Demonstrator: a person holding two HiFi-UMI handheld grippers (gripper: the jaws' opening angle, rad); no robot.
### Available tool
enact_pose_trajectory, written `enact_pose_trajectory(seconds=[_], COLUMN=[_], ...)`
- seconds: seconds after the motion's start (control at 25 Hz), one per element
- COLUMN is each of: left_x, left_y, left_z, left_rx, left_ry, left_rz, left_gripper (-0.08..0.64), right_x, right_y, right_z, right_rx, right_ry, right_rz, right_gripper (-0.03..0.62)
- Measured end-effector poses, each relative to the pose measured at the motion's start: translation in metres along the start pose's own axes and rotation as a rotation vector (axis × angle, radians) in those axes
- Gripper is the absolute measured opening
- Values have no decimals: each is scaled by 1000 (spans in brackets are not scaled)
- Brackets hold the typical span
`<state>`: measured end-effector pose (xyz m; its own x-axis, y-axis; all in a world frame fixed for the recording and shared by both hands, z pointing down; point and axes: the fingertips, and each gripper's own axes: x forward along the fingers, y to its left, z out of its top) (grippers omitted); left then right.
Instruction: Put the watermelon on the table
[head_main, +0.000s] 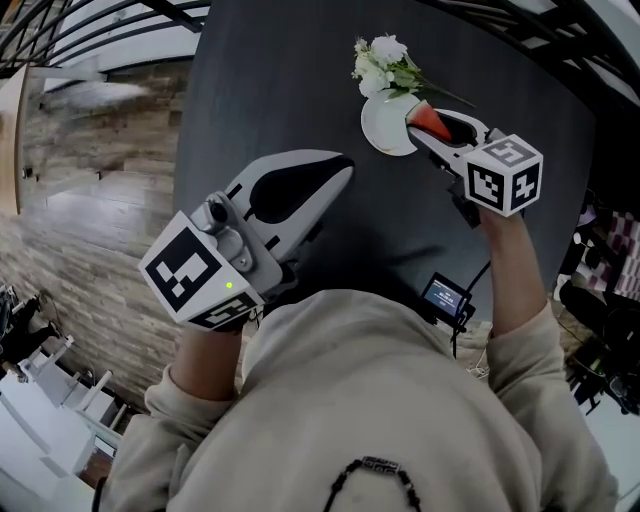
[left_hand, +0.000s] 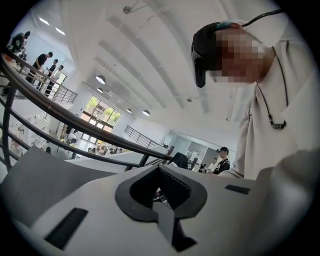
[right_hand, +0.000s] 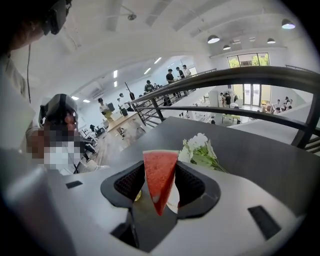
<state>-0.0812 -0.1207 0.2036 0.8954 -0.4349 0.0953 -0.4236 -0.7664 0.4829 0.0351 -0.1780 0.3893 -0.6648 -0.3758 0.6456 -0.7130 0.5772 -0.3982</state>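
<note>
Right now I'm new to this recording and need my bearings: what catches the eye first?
A red watermelon slice is clamped in the jaws of the right gripper, at the rim of a white plate on the dark table. White flowers lie beyond the plate; the left gripper is shut, empty.

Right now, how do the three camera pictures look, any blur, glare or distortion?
Head view: sharp, but the black table swallows detail. Right gripper view: the fisheye bends the railing, while the watermelon slice is crisp. Left gripper view: dark round vignette and a bright ceiling.
</note>
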Motion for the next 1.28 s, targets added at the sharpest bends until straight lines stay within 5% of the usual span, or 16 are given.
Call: enact_pose_trajectory(seconds=[1.28], left_x=[-30], left_y=[8], left_z=[-6], left_rx=[-43], left_ry=[-19], left_rz=[30], left_gripper=[5], right_x=[77], right_y=[-52], right_z=[-55], right_rx=[31], right_ry=[180], right_rz=[-84], right_gripper=[202])
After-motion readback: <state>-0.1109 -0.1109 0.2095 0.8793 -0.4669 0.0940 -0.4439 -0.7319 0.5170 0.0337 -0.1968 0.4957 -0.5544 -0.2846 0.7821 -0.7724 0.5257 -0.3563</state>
